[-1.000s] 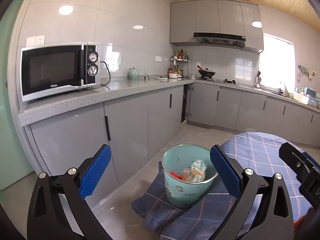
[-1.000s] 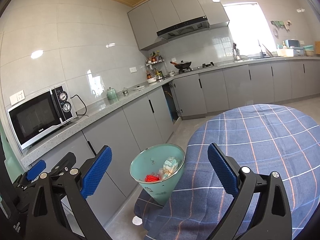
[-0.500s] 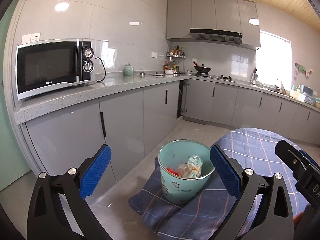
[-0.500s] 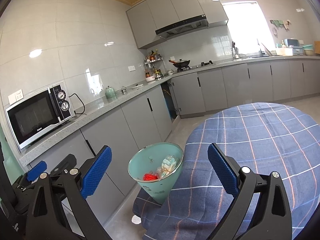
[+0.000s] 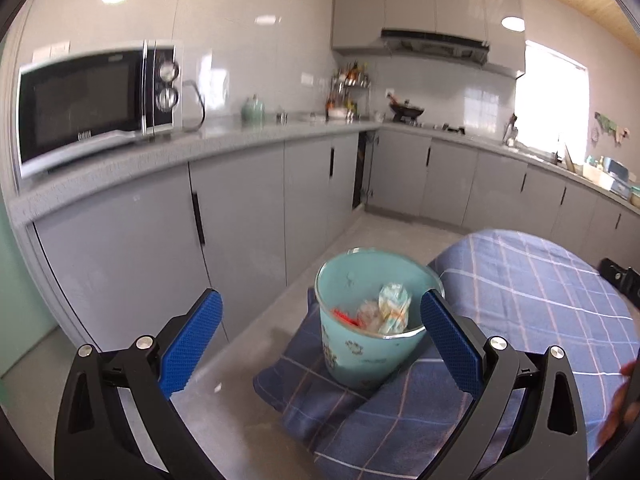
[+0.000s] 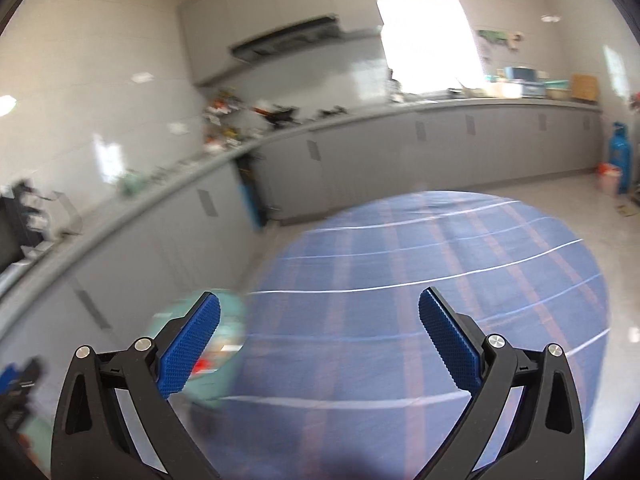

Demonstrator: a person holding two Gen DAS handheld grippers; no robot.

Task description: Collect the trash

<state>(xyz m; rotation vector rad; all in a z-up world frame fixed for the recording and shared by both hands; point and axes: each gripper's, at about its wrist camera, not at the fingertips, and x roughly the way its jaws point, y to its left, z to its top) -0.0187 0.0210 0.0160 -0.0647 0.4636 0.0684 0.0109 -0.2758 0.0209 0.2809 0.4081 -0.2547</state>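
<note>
A teal trash bin [image 5: 372, 344] stands at the edge of the round table with the blue plaid cloth [image 5: 540, 300]. Inside it lie a crumpled pale wrapper [image 5: 394, 306] and a red scrap [image 5: 346, 316]. My left gripper [image 5: 318, 338] is open, and the bin shows between its blue pads, beyond the tips. My right gripper [image 6: 320, 340] is also open, above the plaid cloth [image 6: 420, 320], holding nothing. In the blurred right wrist view the bin [image 6: 218, 354] sits low on the left, partly behind the left pad.
Grey cabinets [image 5: 240, 216] under a grey counter run along the left and back walls. A microwave [image 5: 96, 104] stands on the counter. A blue gas cylinder [image 6: 618, 156] and a pink bin [image 6: 610, 178] stand at the far right. Grey floor [image 5: 224, 400] lies left of the table.
The right wrist view has swung to the right and is blurred by motion; the bin has slid to its lower left. The left gripper's view has shifted slightly. Both grippers stay open.
</note>
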